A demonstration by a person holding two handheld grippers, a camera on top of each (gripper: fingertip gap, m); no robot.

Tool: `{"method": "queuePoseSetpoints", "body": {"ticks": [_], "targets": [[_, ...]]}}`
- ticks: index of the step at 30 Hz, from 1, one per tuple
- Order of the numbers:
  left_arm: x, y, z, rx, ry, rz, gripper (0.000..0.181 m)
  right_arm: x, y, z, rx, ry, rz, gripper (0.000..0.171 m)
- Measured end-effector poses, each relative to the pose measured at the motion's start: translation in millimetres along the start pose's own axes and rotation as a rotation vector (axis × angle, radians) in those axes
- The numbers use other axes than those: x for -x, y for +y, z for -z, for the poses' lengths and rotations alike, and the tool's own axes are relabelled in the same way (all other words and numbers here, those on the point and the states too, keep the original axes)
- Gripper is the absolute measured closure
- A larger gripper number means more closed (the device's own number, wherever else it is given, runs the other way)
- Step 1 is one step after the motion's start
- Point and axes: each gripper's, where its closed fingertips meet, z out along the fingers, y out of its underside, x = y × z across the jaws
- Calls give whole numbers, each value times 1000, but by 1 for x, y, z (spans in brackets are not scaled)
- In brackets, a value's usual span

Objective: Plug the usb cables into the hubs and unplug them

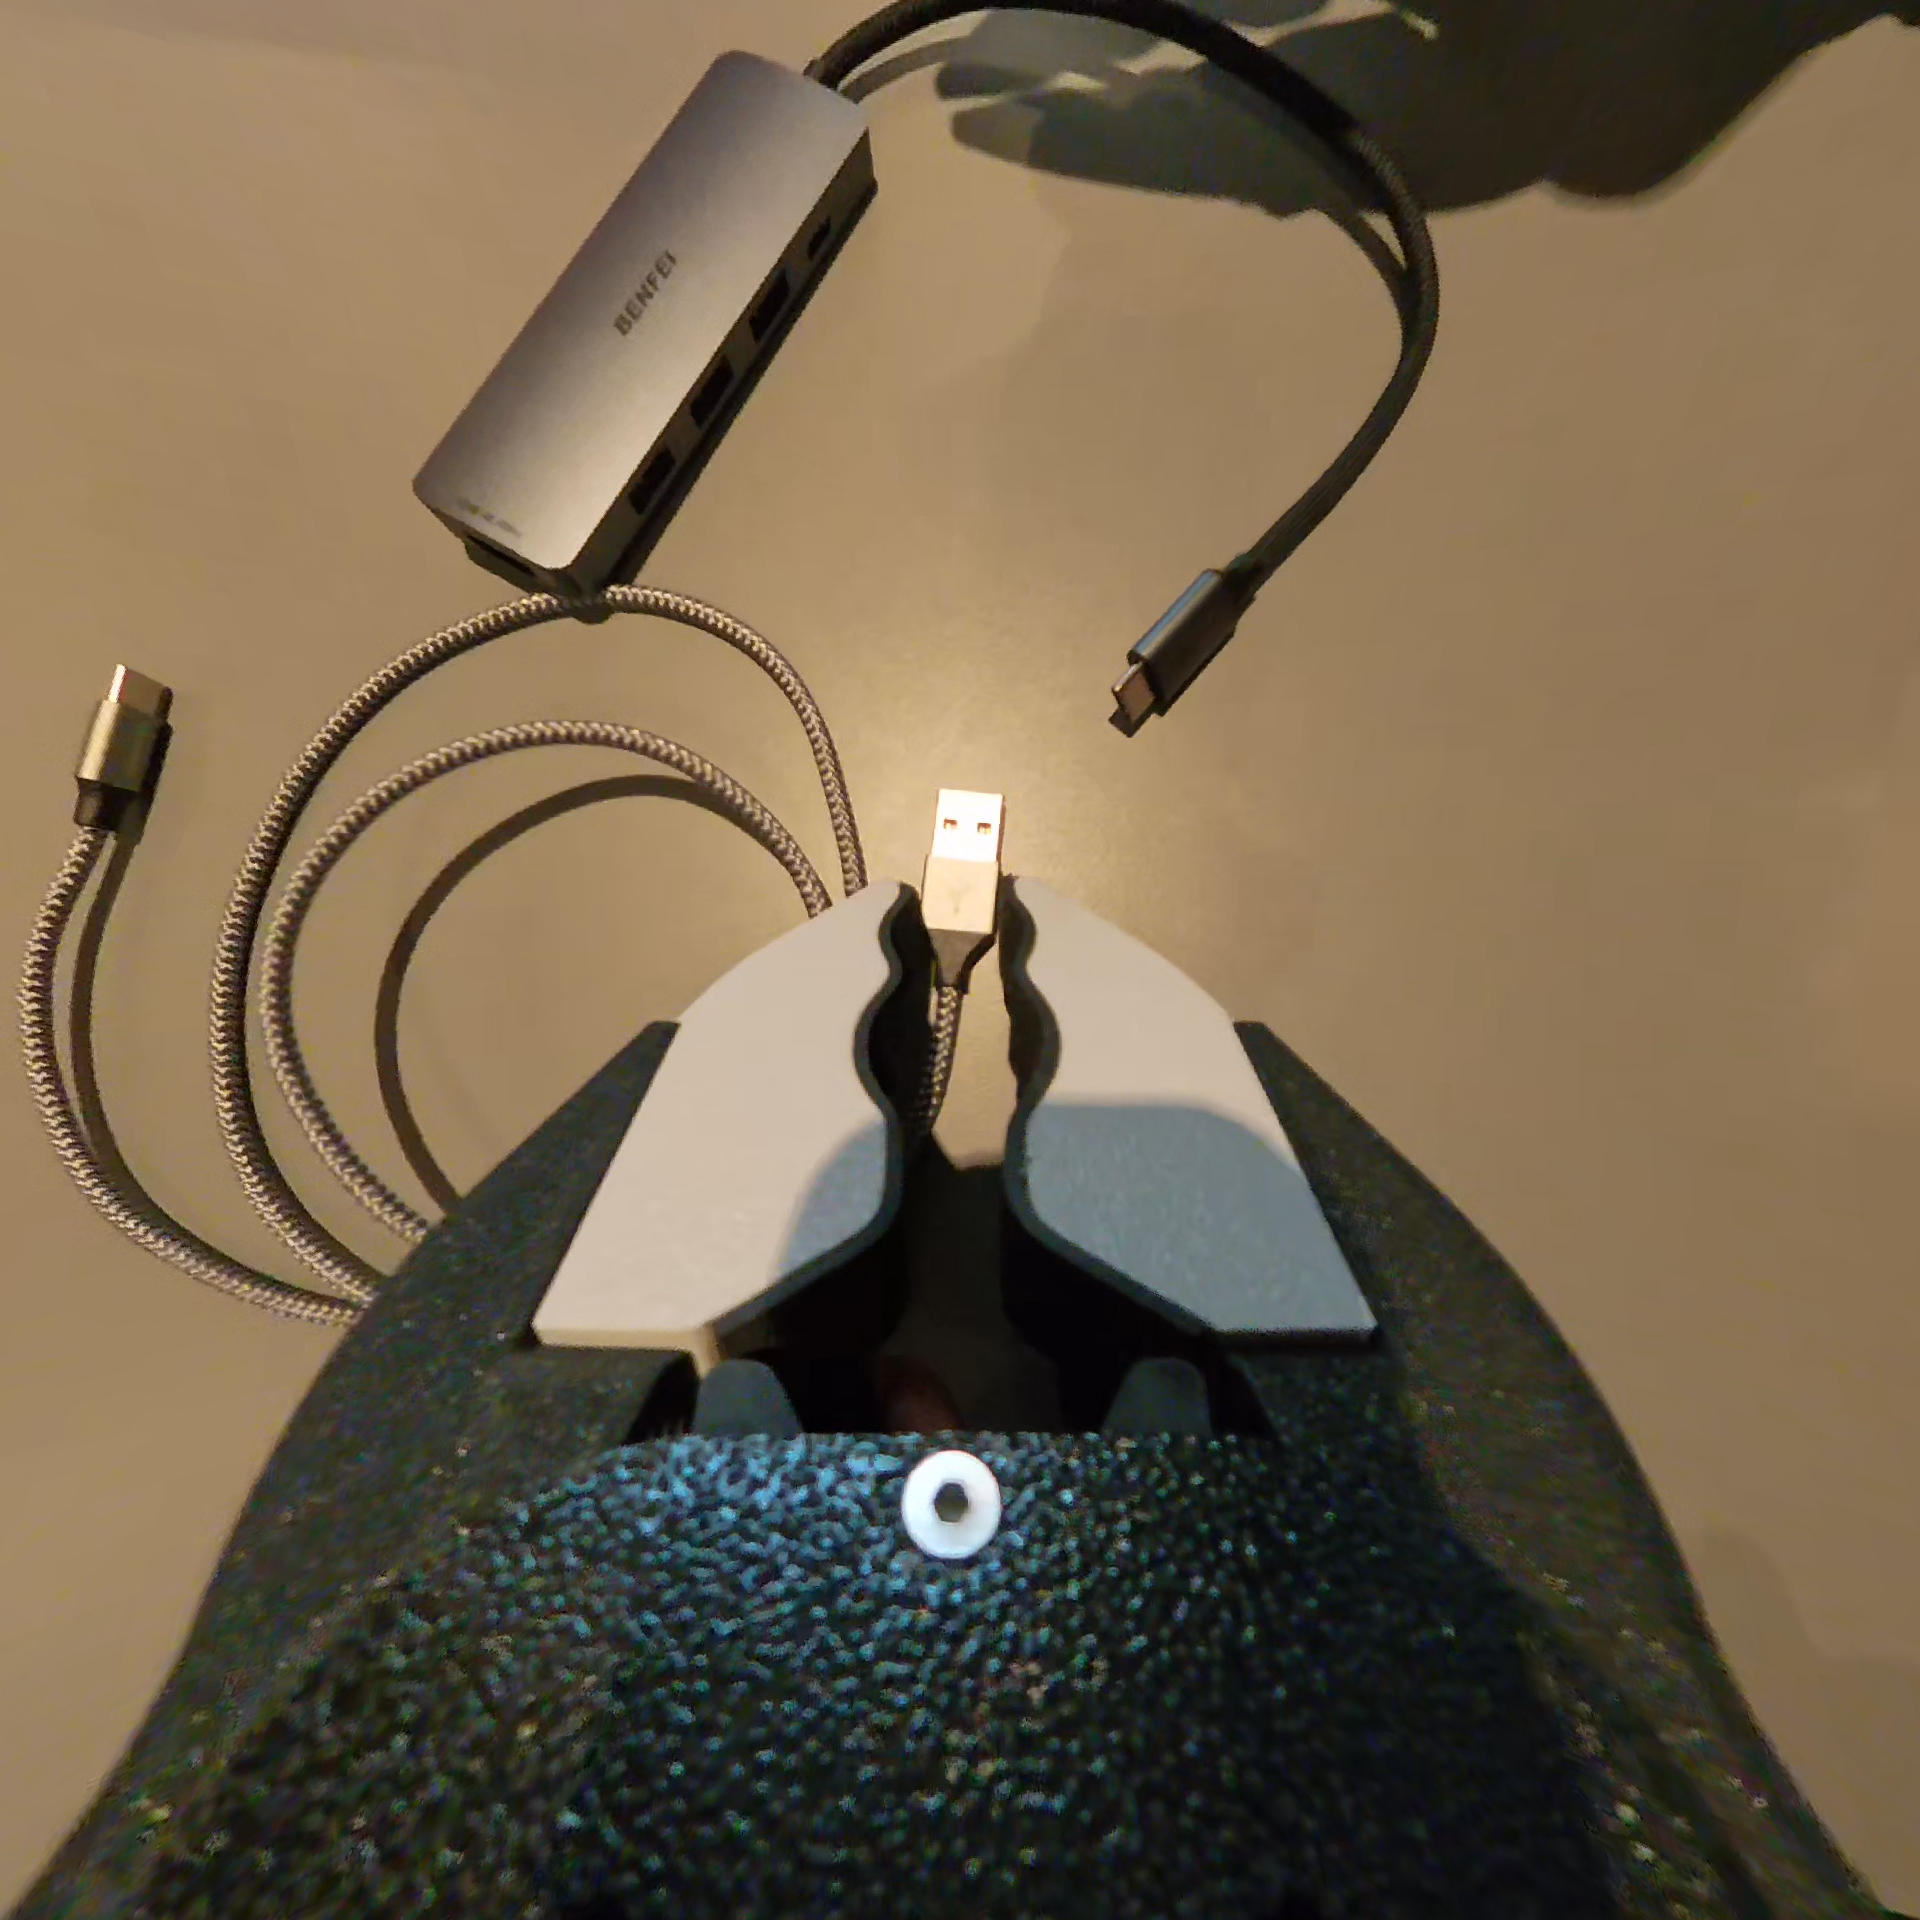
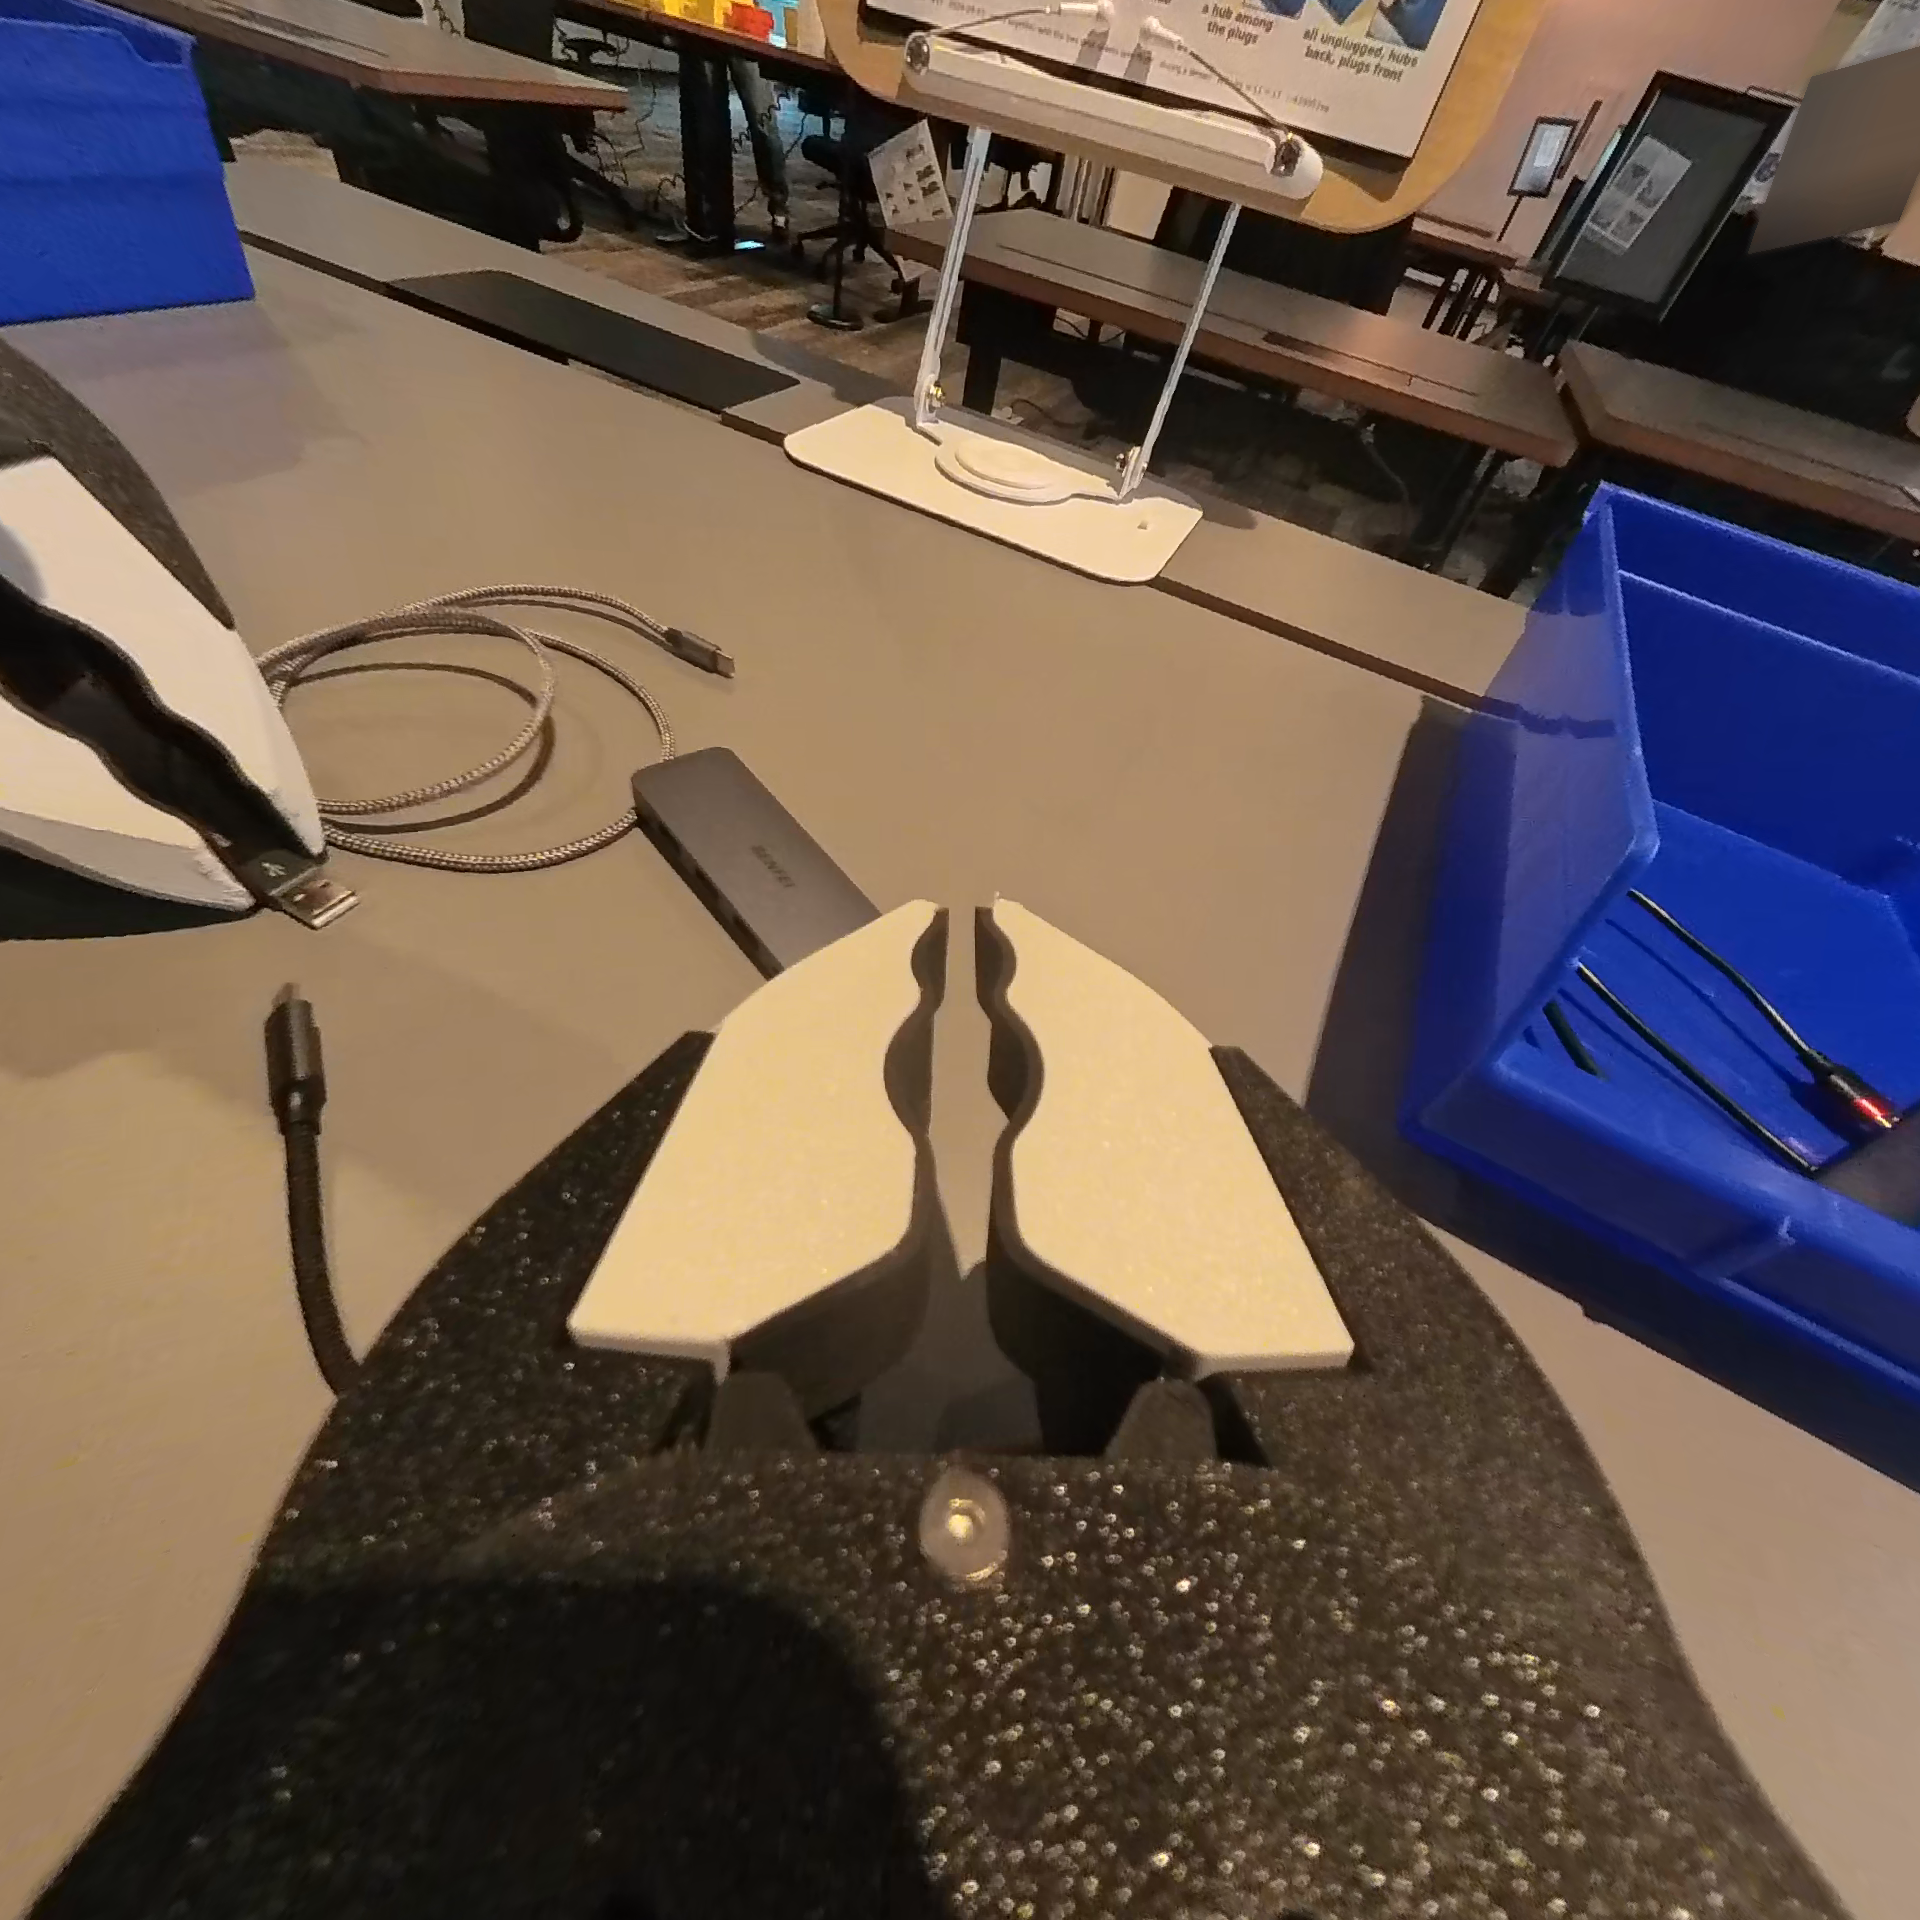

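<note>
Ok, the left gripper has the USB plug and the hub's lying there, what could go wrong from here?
The hub lies loose on the table; the right gripper, jaws nearly shut, hovers near its end without holding it, so pushing the USB-A plug in may slide the hub. The left gripper pinches only the plug's housing, so it could twist if it meets the port off-angle. The braided cable runs under the hub and may tug.

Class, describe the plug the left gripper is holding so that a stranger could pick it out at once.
Start at the grey USB hub on the table. Below it, the left gripper pinches a USB-A plug between its fingers. Unlike the two narrower USB-C plugs lying loose, it has a wide, flat silver shell.
</note>
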Motion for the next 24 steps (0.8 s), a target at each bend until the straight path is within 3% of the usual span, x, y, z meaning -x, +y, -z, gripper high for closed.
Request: {"method": "queuePoseSetpoints", "body": {"ticks": [1, 7, 13, 16, 24], "targets": [[0, 0, 0, 0, 5, 7, 167, 0, 0, 0, -1, -1, 1, 166], [0, -5, 1, -29, 14, -1, 168, 6, -7, 3, -43, -27, 21, 166], [-22, -65, 38, -411, 119, -63, 168, 42, -42, 21, -264, -169, 138, 163], [-33, -81, 52, -523, 156, -105, 168, 66, -48, 29, -317, -281, 194, 162], [-47, -78, 38, -462, 252, -67, 168, 122, -30, 38, -341, -405, 571, 158]]}}
